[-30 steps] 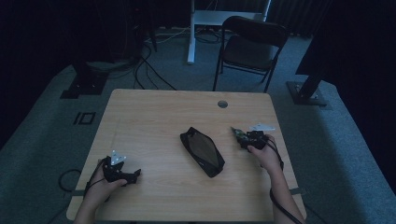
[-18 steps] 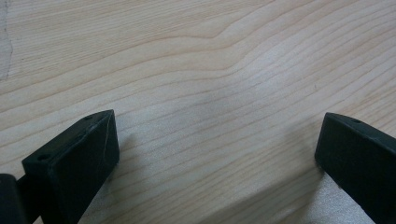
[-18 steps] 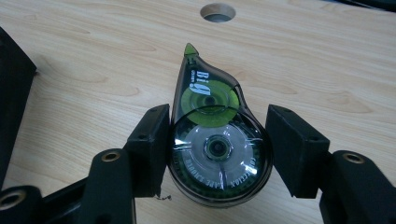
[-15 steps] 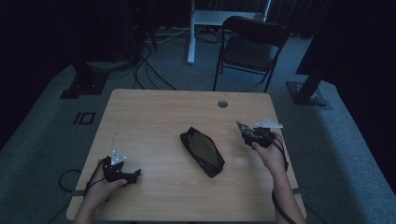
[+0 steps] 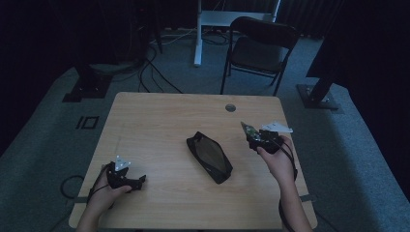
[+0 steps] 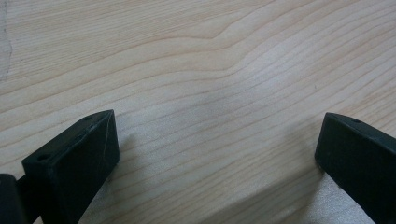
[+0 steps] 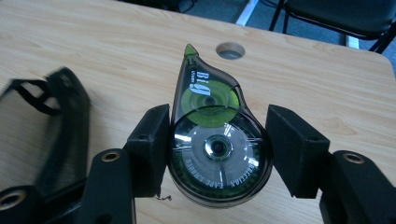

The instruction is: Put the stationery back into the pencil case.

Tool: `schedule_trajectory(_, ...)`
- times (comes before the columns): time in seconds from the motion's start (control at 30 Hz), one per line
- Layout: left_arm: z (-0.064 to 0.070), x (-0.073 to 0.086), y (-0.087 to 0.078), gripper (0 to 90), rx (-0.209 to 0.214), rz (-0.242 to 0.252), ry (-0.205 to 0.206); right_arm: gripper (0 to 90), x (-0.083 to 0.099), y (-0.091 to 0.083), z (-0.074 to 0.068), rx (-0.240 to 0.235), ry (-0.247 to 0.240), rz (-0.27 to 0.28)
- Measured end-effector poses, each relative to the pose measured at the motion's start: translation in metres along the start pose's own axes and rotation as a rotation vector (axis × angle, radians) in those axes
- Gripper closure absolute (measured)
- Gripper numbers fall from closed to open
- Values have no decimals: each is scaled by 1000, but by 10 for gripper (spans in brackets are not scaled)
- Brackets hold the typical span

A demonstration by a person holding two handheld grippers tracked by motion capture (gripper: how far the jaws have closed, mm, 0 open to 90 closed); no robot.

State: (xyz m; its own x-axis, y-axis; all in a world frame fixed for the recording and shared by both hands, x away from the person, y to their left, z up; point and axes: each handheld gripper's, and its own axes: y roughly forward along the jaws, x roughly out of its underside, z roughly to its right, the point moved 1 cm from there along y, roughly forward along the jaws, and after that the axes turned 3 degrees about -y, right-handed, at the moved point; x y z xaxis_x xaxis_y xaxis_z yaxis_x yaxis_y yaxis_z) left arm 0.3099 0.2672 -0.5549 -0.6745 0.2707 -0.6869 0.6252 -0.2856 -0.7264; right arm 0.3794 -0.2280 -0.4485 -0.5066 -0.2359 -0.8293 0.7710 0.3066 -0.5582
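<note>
A translucent grey and green correction tape dispenser (image 7: 212,154) sits between the jaws of my right gripper (image 7: 217,140), its green tip pointing away from me. That gripper (image 5: 250,133) is shut on it and held above the right side of the wooden table (image 5: 159,121). A black mesh pouch (image 5: 210,157) lies at the table's middle, to the left of the right gripper; its edge is blurred in the right gripper view (image 7: 60,130). My left gripper (image 5: 140,182) rests near the front left corner, open, with bare wood between its jaws (image 6: 217,144).
A round cable hole (image 5: 230,107) lies in the table's far edge, right of centre. A dark folding chair (image 5: 261,43) stands behind the table. Cables and stand bases lie on the grey carpet around it.
My right gripper has shifted slightly away from the pouch, toward the far right, with the correction tape in it. The left gripper has stayed where it was.
</note>
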Motion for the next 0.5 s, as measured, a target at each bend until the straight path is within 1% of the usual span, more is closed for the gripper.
schedule_trajectory(0.2,0,0,0,1,0,2,-2,414,-6,-7,-16,-21,-12,16)
schedule_trajectory(0.23,0,0,0,1,0,2,-2,414,-6,-7,-16,-21,-12,16)
schedule_trajectory(0.33,0,0,0,1,0,1,-1,414,-8,-9,-27,-47,-4,34)
schedule_trajectory(0.5,0,0,0,1,0,1,-1,414,-11,-9,-41,-75,-11,50)
